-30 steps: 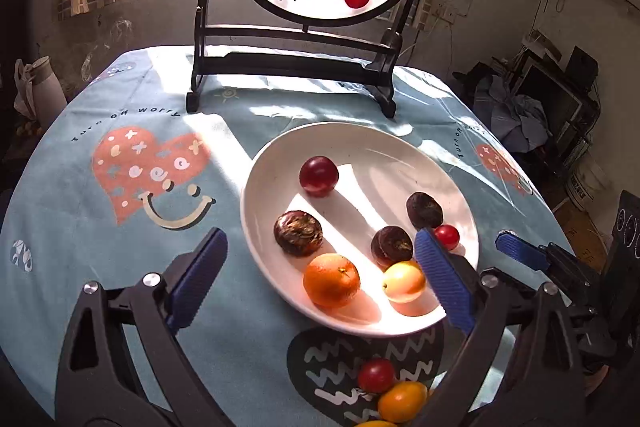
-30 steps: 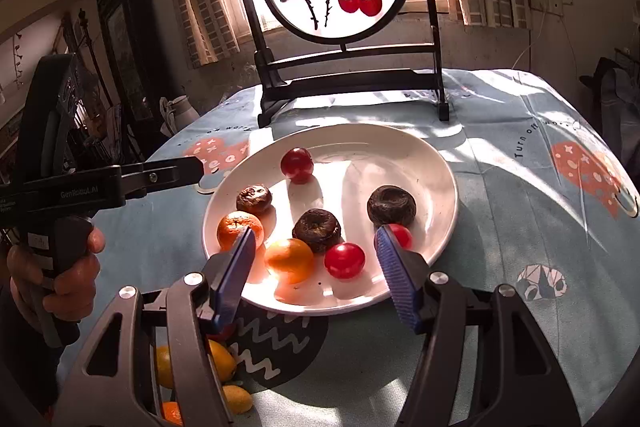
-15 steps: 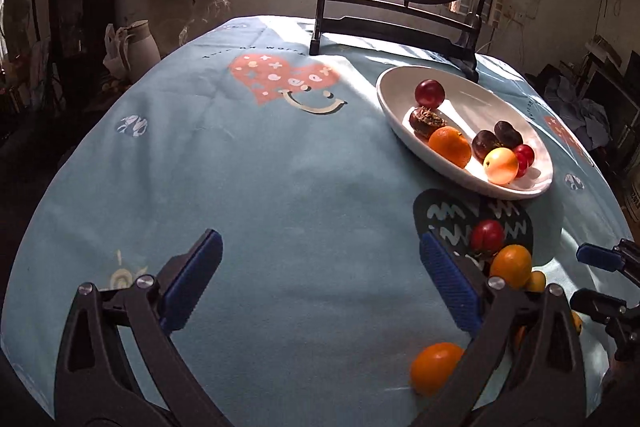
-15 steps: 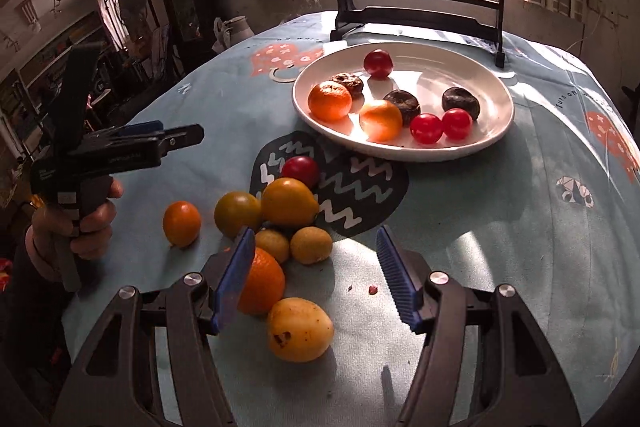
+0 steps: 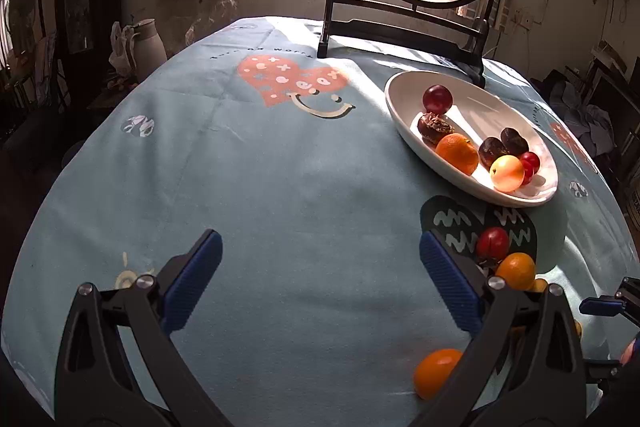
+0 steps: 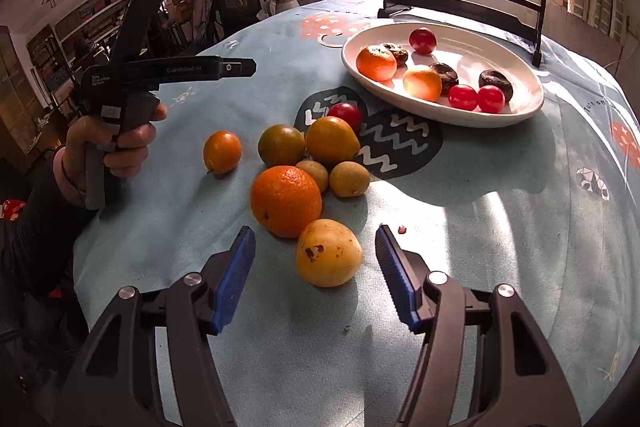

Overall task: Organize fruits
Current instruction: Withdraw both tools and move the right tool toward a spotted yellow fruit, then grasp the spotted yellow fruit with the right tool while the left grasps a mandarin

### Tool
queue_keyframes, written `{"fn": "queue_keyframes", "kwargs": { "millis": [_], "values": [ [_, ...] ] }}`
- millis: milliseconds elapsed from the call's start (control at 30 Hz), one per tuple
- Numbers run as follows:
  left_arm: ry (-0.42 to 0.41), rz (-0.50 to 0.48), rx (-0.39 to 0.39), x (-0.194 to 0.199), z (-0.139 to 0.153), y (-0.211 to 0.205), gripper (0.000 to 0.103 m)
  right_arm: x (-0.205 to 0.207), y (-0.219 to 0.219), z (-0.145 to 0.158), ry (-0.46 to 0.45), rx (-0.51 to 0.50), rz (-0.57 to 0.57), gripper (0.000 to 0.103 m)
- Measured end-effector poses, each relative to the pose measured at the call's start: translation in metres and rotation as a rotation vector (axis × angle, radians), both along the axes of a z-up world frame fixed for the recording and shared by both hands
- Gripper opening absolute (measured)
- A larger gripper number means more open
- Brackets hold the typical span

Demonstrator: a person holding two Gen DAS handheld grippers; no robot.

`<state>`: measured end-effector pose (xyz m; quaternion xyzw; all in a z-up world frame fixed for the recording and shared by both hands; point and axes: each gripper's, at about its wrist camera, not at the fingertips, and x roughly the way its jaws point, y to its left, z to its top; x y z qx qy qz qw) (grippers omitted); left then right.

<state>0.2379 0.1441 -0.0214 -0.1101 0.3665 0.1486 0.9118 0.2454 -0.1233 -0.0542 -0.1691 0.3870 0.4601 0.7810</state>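
Sunlit worktop (image 6: 500,227): my right gripper (image 6: 316,271) has fingers spread and empty around the near pear (image 6: 328,253), left gripper (image 5: 320,283) released too; closing carelessly could nudge the touching orange (image 6: 286,201) rolling off.

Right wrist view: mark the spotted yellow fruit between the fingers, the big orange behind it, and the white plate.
spotted yellow fruit (image 6: 328,253), right wrist view, middle of its skin.
big orange (image 6: 285,201), right wrist view, centre of its front face.
white plate (image 6: 440,113), right wrist view, near outer wall.
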Motion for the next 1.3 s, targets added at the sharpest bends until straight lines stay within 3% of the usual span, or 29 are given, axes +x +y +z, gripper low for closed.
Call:
{"fn": "queue_keyframes", "kwargs": {
  "millis": [100,367,567,767,867,967,1100,1200,1300],
  "values": [
    [-0.002,-0.005,0.008,0.0,0.001,-0.002,0.101,0.0,0.002,-0.005,0.014,-0.014,0.007,0.056],
    [0.0,-0.012,0.017,-0.001,0.002,-0.003,0.101,0.007,0.003,-0.014,0.025,-0.049,-0.025,0.052],
    [-0.009,-0.009,0.023,-0.002,0.004,-0.003,0.101,0.009,0.006,-0.02,0.037,-0.066,-0.019,0.041],
    [0.003,-0.018,0.013,-0.001,0.003,-0.001,0.101,0.021,-0.003,-0.019,0.099,-0.023,-0.045,0.037],
    [0.009,-0.12,-0.018,-0.003,0.005,-0.005,0.099,0.041,-0.02,-0.013,0.185,0.074,-0.122,0.037],
    [0.001,-0.299,-0.042,-0.011,0.007,-0.022,0.094,0.057,-0.039,-0.009,0.244,0.161,-0.205,0.037],
    [0.041,-0.573,0.025,-0.029,-0.003,-0.066,0.083,0.065,-0.044,-0.012,0.274,0.164,-0.248,0.037],
    [0.085,-0.648,0.103,-0.033,-0.014,-0.089,0.073,0.066,-0.043,-0.014,0.279,0.144,-0.257,0.037],
    [0.115,-0.644,0.104,-0.03,-0.019,-0.089,0.069,0.067,-0.042,-0.016,0.276,0.133,-0.263,0.037]
  ]
}}
